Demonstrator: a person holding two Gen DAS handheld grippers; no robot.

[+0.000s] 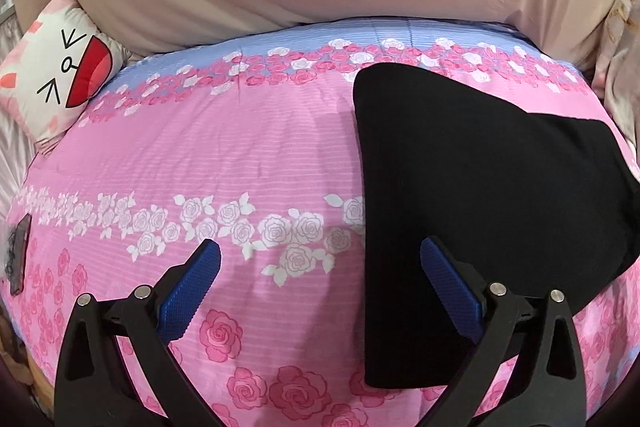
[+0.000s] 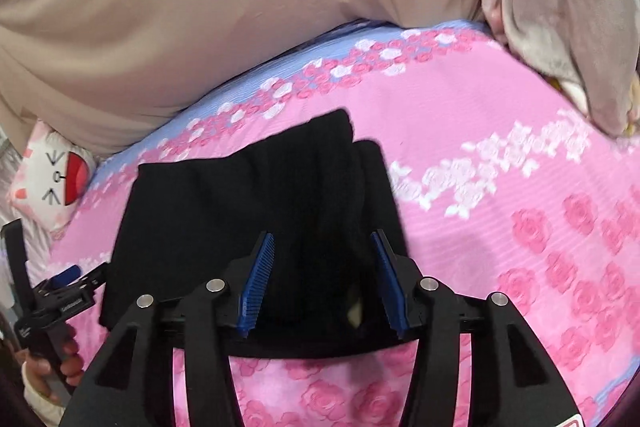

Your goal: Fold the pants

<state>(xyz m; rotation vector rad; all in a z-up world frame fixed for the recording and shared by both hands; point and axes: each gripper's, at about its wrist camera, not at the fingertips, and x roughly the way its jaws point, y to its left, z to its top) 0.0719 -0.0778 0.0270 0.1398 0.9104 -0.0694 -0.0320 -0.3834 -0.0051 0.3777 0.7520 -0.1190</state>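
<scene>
Blue-padded fingers [image 2: 260,279] of the right gripper [image 2: 322,279] stand spread apart nearest the lens, straddling the near end of the black pants [image 2: 224,211]. No cloth is pinched between the pads; the fabric lies below and between them. The pants rest as a compact, already doubled bundle on the pink floral bedspread [image 2: 520,155], its long axis running away from this gripper toward the beige headboard cover [image 2: 200,7].

Left gripper [image 1: 320,287]: fingers also wide apart, holding nothing. Its left pad hangs over bare bedspread; its right pad overlaps the left edge of the pants as seen from the left wrist. The bundle lies mostly to the right of this gripper, so the right gripper is the nearer and better centred of the two.

Pose: both tools are tilted down toward the bed, pointing toward the headboard. In the right wrist view the left gripper appears at the far left edge, held in the person's hand [image 2: 60,359], just beside the bundle's left border.

Judgement: folding appears largely complete. Any further fold would call for closing on the near edge and carrying it along the long axis.

Also present: a cat-face cushion [image 1: 60,67] and a dark flat object, possibly a phone [image 1: 18,255].
</scene>
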